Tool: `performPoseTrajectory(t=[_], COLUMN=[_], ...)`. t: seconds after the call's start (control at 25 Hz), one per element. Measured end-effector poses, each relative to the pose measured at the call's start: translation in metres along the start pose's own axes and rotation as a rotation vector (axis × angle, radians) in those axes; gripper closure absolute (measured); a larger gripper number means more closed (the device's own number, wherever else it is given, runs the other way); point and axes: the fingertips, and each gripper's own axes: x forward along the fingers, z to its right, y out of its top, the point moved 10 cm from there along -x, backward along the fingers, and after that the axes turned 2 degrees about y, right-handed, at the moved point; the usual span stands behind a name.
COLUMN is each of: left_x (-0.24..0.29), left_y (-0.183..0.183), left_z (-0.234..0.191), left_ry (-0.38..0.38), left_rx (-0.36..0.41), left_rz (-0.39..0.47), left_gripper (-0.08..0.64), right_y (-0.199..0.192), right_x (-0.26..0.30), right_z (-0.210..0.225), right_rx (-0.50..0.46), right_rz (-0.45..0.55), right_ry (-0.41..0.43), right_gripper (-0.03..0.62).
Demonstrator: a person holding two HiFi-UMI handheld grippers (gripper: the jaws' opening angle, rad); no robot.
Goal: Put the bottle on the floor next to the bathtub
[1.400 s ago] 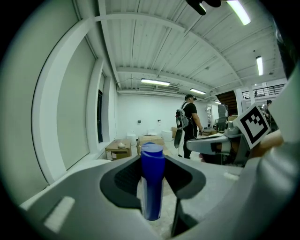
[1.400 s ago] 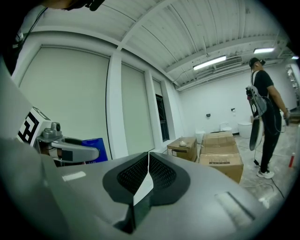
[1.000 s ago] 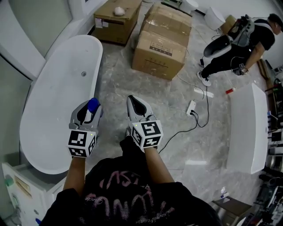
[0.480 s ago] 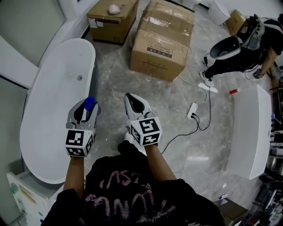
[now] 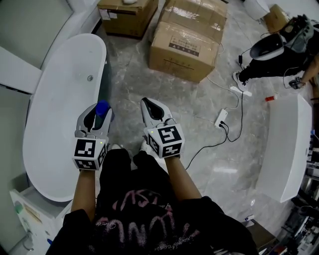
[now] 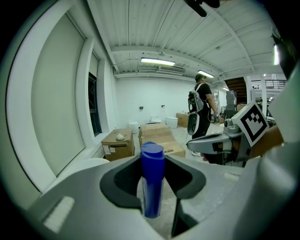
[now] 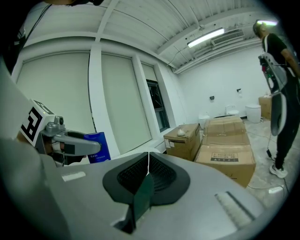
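A blue bottle [image 6: 152, 180] stands upright between the jaws of my left gripper [image 5: 98, 115], which is shut on it; its blue top [image 5: 102, 107] shows in the head view and its side [image 7: 97, 147] in the right gripper view. That gripper hangs over the right rim of the long white bathtub [image 5: 55, 109]. My right gripper [image 5: 151, 109] is shut with nothing in it, held over the marble floor [image 5: 199, 129] a little right of the left one.
Two cardboard boxes [image 5: 184, 37] and a third one [image 5: 124, 15] stand on the floor beyond the tub. A power strip with cables [image 5: 220, 118] lies at the right. A person [image 5: 279, 47] crouches at the far right beside another white tub [image 5: 284, 149].
The view has shifted as I stepped slightly; both grippers keep their hold and spacing, the left still on the bottle near the tub's rim.
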Motion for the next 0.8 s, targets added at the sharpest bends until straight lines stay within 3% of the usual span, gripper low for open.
performPoseTrajectory(t=[0.44, 0.8], left_x=[0.038, 0.082], left_y=[-0.013, -0.042], left_z=[-0.011, -0.035], left_ry=[-0.041, -0.065], left_rx=[-0.015, -0.048], left_rz=[-0.049, -0.091], left_gripper=[0.410, 0.410], right_y=[-0.016, -0.032], right_x=[0.010, 0.051], right_z=[0.016, 0.026], right_rx=[0.014, 0.012], right_rz=[-0.056, -0.090], right_ry=[-0.045, -0.052], right_gripper=[0.577, 0.577])
